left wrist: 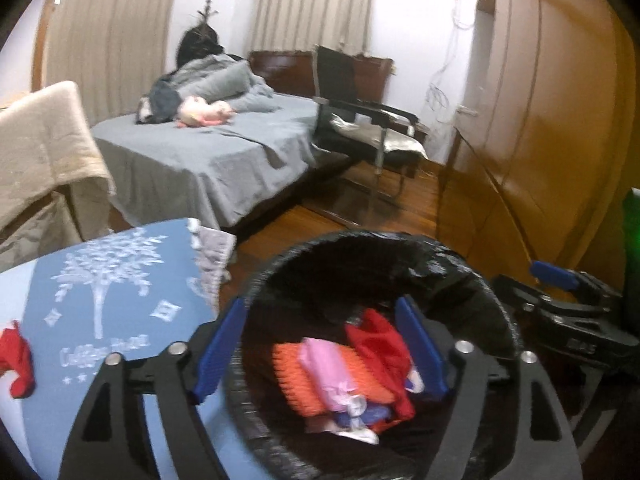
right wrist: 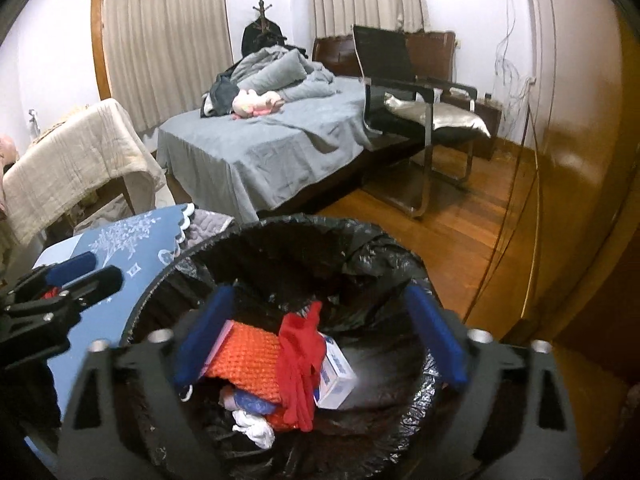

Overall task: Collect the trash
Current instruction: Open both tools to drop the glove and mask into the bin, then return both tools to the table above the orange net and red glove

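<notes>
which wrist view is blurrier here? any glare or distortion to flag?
Left wrist view: smeared all over; the white tree print on the blue tablecloth and the black-lined trash bin rim are soft, with green glow at the right edge. Right wrist view: sharper; grey-sheeted bed crisp, glare on the glossy wooden wardrobe. Both: fisheye bending, dark corners.

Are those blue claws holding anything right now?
No. Both the left gripper and right gripper hang open and empty over the bin.
</notes>
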A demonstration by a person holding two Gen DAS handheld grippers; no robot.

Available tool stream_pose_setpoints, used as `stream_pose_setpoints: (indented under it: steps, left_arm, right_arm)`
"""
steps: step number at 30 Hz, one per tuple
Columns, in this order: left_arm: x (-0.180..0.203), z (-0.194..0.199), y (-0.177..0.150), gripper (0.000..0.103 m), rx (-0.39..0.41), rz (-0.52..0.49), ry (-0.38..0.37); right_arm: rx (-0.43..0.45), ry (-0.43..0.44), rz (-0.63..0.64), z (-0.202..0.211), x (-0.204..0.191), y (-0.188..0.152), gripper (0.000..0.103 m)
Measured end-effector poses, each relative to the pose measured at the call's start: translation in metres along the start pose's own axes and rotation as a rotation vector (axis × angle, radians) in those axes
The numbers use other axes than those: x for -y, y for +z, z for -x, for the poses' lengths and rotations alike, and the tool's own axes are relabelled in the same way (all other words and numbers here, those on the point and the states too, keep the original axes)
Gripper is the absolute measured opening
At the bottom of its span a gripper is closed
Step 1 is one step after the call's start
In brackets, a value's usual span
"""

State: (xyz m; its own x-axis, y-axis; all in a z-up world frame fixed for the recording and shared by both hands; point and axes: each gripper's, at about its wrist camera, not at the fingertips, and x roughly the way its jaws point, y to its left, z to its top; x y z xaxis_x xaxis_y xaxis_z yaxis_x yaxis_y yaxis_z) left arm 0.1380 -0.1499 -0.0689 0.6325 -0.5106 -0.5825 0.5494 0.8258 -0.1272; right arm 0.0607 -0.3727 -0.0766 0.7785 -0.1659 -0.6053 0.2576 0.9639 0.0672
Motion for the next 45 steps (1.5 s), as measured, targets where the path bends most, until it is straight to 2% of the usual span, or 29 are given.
stream_pose_setpoints:
  steps: [5, 13, 32, 37, 45]
  left_arm:
    - [-0.031, 0.024, -0.002, 0.091, 0.035, 0.036, 0.088]
    - [-0.077, 0.065, -0.019, 0.094, 0.07, 0.047, 0.223]
    - [-0.237, 0.149, -0.075, 0.094, 0.095, 0.199, 0.542]
    - [-0.277, 0.162, -0.089, 0.094, 0.089, 0.246, 0.606]
    - [-0.324, 0.166, -0.111, 0.094, 0.062, 0.307, 0.665]
  right_arm:
    - [0.029, 0.036, 0.007, 0.006, -0.015, 0.005, 0.096]
    - [0.026, 0.108, 0.04, 0.005, -0.066, 0.008, 0.096]
    - [-0.01, 0.329, 0.196, -0.027, -0.257, 0.004, 0.096]
    - [-0.039, 0.382, 0.24, -0.045, -0.309, 0.0, 0.096]
    - [-0.089, 0.433, 0.306, -0.073, -0.383, -0.011, 0.096]
